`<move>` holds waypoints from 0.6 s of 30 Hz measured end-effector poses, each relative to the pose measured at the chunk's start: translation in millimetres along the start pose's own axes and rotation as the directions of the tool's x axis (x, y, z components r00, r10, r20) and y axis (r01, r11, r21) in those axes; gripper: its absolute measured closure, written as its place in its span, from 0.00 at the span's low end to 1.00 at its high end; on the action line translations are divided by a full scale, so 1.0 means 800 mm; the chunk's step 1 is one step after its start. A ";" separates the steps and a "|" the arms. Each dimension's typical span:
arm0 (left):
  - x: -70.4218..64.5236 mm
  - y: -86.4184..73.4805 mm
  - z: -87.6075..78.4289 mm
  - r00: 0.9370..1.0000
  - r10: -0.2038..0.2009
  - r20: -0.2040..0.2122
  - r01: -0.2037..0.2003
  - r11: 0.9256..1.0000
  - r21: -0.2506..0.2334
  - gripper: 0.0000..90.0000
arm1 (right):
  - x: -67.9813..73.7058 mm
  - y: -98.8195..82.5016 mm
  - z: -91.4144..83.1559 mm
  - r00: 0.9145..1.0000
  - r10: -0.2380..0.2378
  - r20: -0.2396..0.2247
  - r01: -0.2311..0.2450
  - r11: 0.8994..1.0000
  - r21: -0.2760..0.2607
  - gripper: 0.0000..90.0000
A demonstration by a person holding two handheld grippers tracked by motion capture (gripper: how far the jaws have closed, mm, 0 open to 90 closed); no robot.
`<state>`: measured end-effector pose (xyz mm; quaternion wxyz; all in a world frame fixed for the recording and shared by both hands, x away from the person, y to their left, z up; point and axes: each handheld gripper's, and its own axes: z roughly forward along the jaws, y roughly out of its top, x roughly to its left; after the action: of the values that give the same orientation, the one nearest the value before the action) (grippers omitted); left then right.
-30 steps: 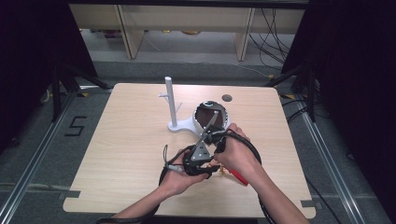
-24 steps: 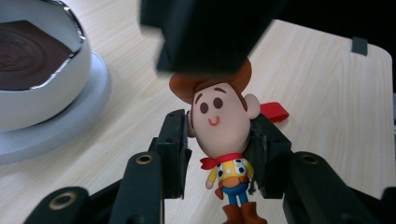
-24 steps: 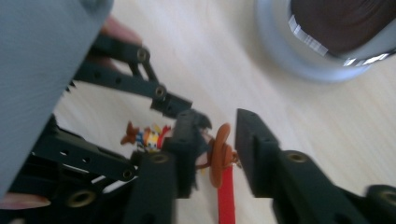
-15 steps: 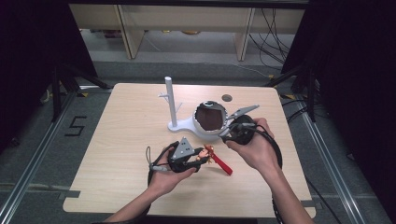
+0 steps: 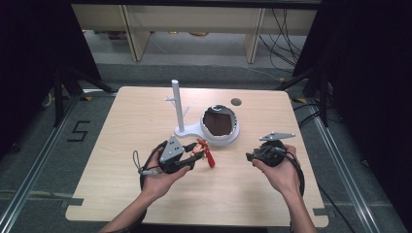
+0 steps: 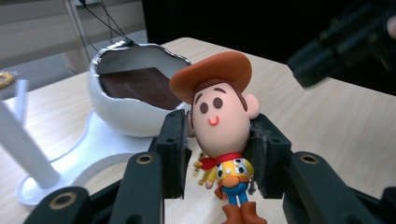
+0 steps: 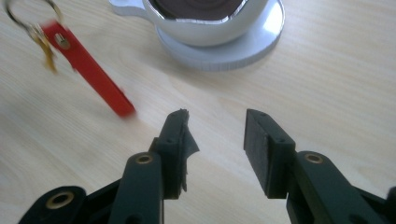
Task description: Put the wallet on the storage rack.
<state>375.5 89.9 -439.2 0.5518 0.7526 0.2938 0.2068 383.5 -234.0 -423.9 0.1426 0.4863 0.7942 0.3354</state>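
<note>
Squarely between left tongs (image 6: pixel 215 154), cowboy figure (image 6: pixel 222 130) (head pinched), right tongs (image 7: pixel 215 149) agape

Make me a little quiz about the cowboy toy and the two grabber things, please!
1. True or false: the left gripper has its jaws closed on the head of the cowboy figure.
2. What is between the jaws of the right gripper? A) the red strap B) nothing C) the white pole
3. Fill in: the white egg-shaped bowl has a dark ____ inside.

Key
1. True: both pads press the sides of the figure's head.
2. B: the jaws stand apart over bare table.
3. Brown.
</note>
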 end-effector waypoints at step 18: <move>0.041 0.023 -0.044 0.992 -0.035 -0.125 0.022 0.994 -0.103 0.68 | -0.020 -0.066 0.050 0.997 0.048 0.054 -0.040 0.989 -0.140 0.63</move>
<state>381.5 132.3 -411.1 0.5724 0.7048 0.3279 0.2610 377.7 -247.5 -490.2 0.1914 0.5020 0.7536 0.3787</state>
